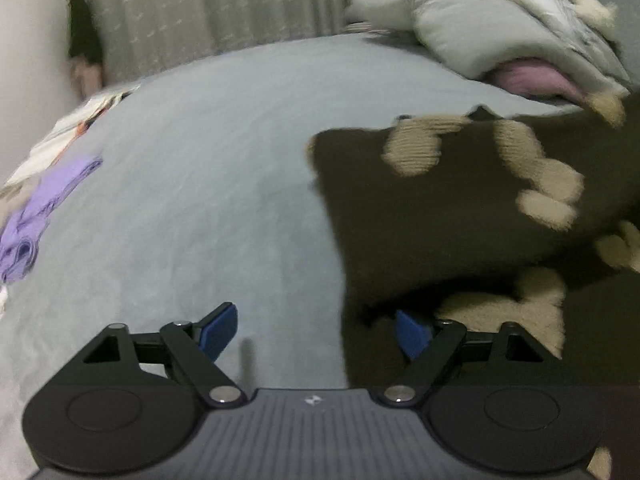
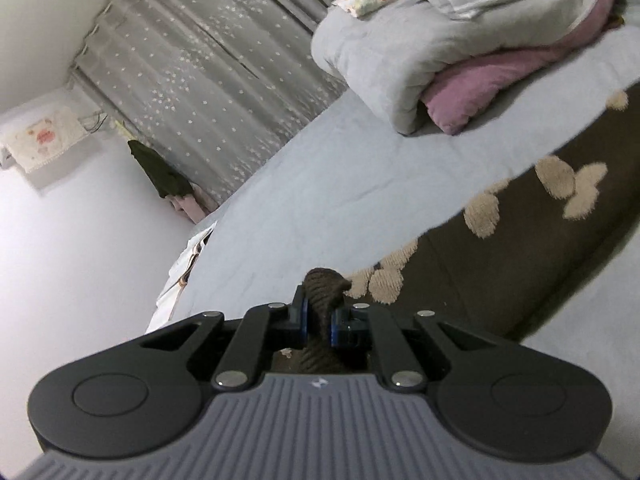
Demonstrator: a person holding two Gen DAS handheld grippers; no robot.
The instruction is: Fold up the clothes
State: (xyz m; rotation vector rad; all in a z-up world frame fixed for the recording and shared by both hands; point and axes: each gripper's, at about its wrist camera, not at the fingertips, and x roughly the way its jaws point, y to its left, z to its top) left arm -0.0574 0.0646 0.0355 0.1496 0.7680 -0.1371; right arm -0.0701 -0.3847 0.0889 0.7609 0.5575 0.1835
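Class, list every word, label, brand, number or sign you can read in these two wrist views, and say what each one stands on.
No readable words or numbers in either view.
Left gripper body: a small white emblem, a symbol only, no letters.
Right gripper body: the same emblem, no letters.
White cloth on the wall: a red printed motif, too blurred to read.
Brown sweater: cream patches, no text.

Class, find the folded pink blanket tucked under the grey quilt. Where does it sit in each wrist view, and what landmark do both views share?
Left wrist view: the pink blanket is at the upper right, blurred, peeking out below the grey quilt.
Right wrist view: the pink blanket is at the upper right, clear, under the quilt's rolled edge.
Shared landmark: the brown sweater with beige patches, lying on the bed near the blanket.
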